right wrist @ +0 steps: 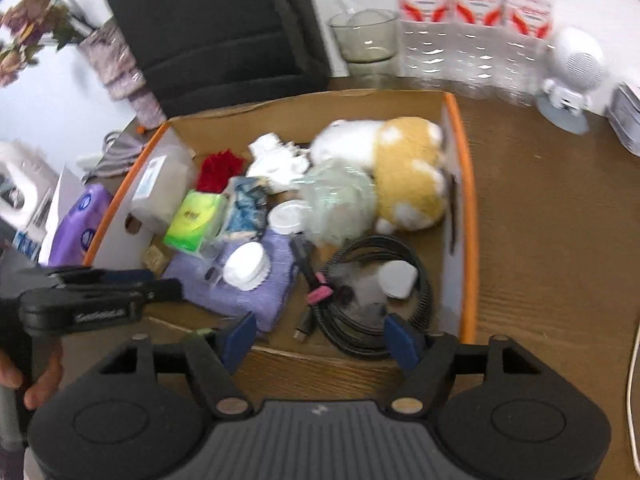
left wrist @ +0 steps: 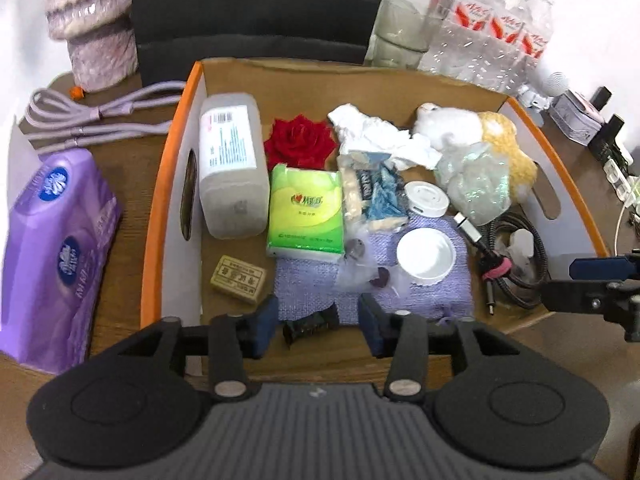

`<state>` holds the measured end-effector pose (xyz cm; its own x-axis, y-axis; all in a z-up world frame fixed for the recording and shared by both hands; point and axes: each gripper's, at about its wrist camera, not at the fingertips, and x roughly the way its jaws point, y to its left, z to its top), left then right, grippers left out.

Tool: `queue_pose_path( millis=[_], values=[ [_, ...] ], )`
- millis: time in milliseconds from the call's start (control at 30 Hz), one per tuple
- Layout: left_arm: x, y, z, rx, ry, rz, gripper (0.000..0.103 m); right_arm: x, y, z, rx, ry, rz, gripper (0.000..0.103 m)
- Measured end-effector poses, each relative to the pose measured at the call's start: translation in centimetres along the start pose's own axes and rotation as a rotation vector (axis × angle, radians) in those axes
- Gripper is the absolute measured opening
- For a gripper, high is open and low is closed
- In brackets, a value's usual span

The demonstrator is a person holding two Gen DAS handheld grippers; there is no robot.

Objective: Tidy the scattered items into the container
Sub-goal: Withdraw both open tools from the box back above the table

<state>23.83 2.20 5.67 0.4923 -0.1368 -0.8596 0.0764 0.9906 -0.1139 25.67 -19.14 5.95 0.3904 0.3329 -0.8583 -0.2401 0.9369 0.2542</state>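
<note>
The cardboard box (left wrist: pixel 192 92) with the orange rim is already crowded: a plush toy (left wrist: pixel 492 140), a red fabric flower (left wrist: pixel 300 142), a green tissue pack (left wrist: pixel 306 212), a soap bar (left wrist: pixel 238 279), a purple cloth (left wrist: pixel 312 284) and a coiled black cable (right wrist: pixel 376 320) lie inside it. Still outside, on the table to the box's left, are a purple tissue pack (left wrist: pixel 56 256) and a lilac cord (left wrist: pixel 100 118). The tissue pack is judged light, soft and slippery in its film, best pinched across a narrow edge; the cord is limp and best taken at its bundled middle. The left gripper (left wrist: pixel 318 326) is spread, and a small dark wrapper (left wrist: pixel 310 326) lies between its fingers without being pressed. The right gripper (right wrist: pixel 320 338) is spread wide over the cable, holding nothing. Only the right view shows a hand (right wrist: pixel 34 380) on the left tool's handle; only the left view shows the cord and tissue pack clearly.
</note>
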Motion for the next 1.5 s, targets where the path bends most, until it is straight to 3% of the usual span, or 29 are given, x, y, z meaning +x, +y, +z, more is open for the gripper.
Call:
queue_pose_path(
  millis=[67, 100, 400, 467, 533, 633, 700, 900, 1033, 1133, 1200, 1333, 1500],
  values=[
    [-0.8, -0.1, -0.3, 0.008, -0.018, -0.015, 0.067, 0.1, -0.5, -0.1, 0.034, 0.006, 0.001, 0.074],
    [-1.3, -0.1, -0.6, 0.012, -0.038, -0.009, 0.079, 0.1, -0.7, -0.2, 0.052, 0.007, 0.002, 0.075],
    [-5.4, -0.8, -1.7, 0.03, -0.159, 0.082, 0.087, -2.2, 1.1, -0.9, 0.084, -0.088, -0.005, 0.078],
    [-7.3, -1.5, -2.8, 0.05, -0.277, 0.147, 0.092, -4.2, 2.2, -1.6, 0.042, -0.188, -0.019, 0.083],
    [-9.3, -2.3, -4.7, 0.07, -0.463, 0.188, 0.1, -5.9, 3.1, -3.1, -0.008, -0.328, -0.043, 0.09],
    [-10.4, -3.1, -7.3, 0.062, -0.651, 0.178, 0.101, -6.7, 4.3, -5.8, -0.09, -0.544, -0.085, 0.092],
    [-10.6, -3.3, -8.2, 0.037, -0.709, 0.159, 0.101, -6.2, 4.7, -6.9, -0.103, -0.595, -0.091, 0.092],
    [-11.5, -3.5, -9.6, 0.02, -0.704, 0.159, 0.102, -7.3, 5.6, -9.2, -0.102, -0.678, -0.084, 0.092],
    [-13.8, -3.6, -12.9, -0.007, -0.716, 0.177, 0.103, -9.7, 6.3, -12.7, -0.102, -0.709, -0.094, 0.092],
    [-16.0, -4.1, -17.6, -0.014, -0.684, 0.157, 0.103, -11.7, 6.7, -17.8, -0.109, -0.724, -0.092, 0.092],
    [-17.1, -4.6, -21.4, -0.005, -0.693, 0.136, 0.103, -12.9, 7.0, -22.2, -0.109, -0.757, -0.089, 0.103],
    [-18.8, -6.0, -29.5, 0.0, -0.727, 0.137, 0.103, -13.8, 7.4, -29.9, -0.084, -0.783, -0.092, 0.103],
    [-20.1, -6.5, -36.5, -0.011, -0.707, 0.138, 0.103, -15.5, 8.4, -37.3, -0.157, -0.837, -0.107, 0.103]
  ],
)
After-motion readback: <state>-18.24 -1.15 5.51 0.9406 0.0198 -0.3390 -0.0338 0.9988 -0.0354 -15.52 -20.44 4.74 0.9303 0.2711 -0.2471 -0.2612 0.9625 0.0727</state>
